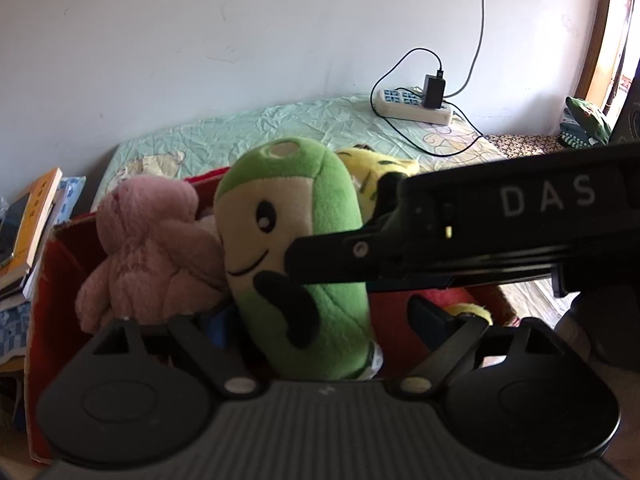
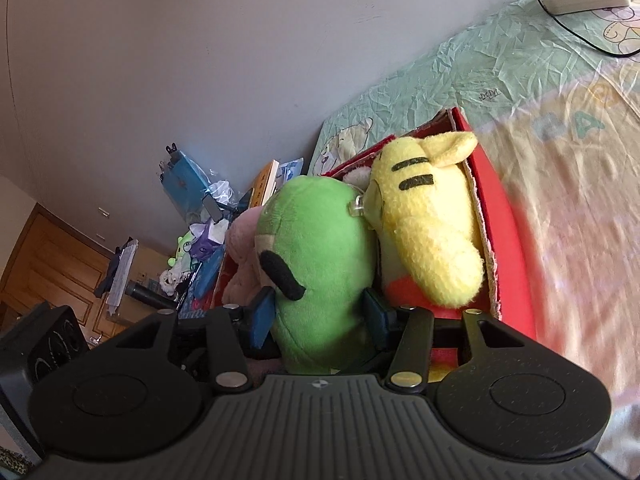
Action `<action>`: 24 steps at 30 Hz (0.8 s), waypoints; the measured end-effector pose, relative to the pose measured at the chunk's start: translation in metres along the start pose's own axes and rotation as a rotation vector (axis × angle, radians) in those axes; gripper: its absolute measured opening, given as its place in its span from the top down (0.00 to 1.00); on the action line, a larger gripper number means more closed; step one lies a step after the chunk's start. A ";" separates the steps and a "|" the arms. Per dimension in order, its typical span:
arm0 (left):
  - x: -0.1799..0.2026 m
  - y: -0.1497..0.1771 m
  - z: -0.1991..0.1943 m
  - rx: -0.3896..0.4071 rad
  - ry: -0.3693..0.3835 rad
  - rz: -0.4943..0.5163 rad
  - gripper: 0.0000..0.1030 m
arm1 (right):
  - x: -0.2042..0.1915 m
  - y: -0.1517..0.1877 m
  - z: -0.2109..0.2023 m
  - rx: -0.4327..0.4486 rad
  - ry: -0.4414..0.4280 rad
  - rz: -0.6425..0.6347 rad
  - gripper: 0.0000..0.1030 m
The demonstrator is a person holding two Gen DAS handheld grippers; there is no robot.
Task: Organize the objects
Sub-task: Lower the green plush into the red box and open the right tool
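My right tongs (image 2: 320, 316) are clenched on the green plush (image 2: 320, 264), one pad on each of its sides. It stands upright in the red box (image 2: 508, 216). My left tongs (image 1: 320, 320) are released, jaws spread wide around the same plush (image 1: 296, 240) without pressing it. In the box, a pink plush (image 1: 152, 248) leans against the green one, and a yellow plush (image 2: 428, 216) lies just beside it on the other side.

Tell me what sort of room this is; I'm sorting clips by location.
Most likely a bedroom: a bed with a cartoon-print sheet against a plain wall, a power strip lying on it, and a red box of plush toys.
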State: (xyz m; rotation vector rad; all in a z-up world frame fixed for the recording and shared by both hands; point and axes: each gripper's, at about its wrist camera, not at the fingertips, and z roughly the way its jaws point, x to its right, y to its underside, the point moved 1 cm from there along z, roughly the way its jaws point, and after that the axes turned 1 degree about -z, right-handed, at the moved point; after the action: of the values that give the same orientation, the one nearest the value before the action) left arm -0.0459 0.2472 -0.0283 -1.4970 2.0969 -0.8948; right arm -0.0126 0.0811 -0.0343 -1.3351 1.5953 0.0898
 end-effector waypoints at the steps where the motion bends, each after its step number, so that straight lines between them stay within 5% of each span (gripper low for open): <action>1: 0.000 0.000 -0.001 0.003 0.002 0.005 0.12 | -0.001 0.000 -0.003 0.007 0.005 -0.007 0.49; 11: 0.000 -0.008 -0.030 0.021 0.014 0.026 0.03 | 0.001 -0.003 -0.024 0.076 0.044 0.012 0.44; 24: -0.008 -0.023 -0.045 0.003 -0.126 0.011 0.01 | -0.018 -0.001 -0.050 0.168 0.162 -0.029 0.44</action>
State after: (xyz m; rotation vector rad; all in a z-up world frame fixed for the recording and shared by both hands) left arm -0.0573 0.2618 0.0194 -1.4992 2.0104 -0.7775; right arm -0.0450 0.0624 0.0032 -1.2591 1.6784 -0.1711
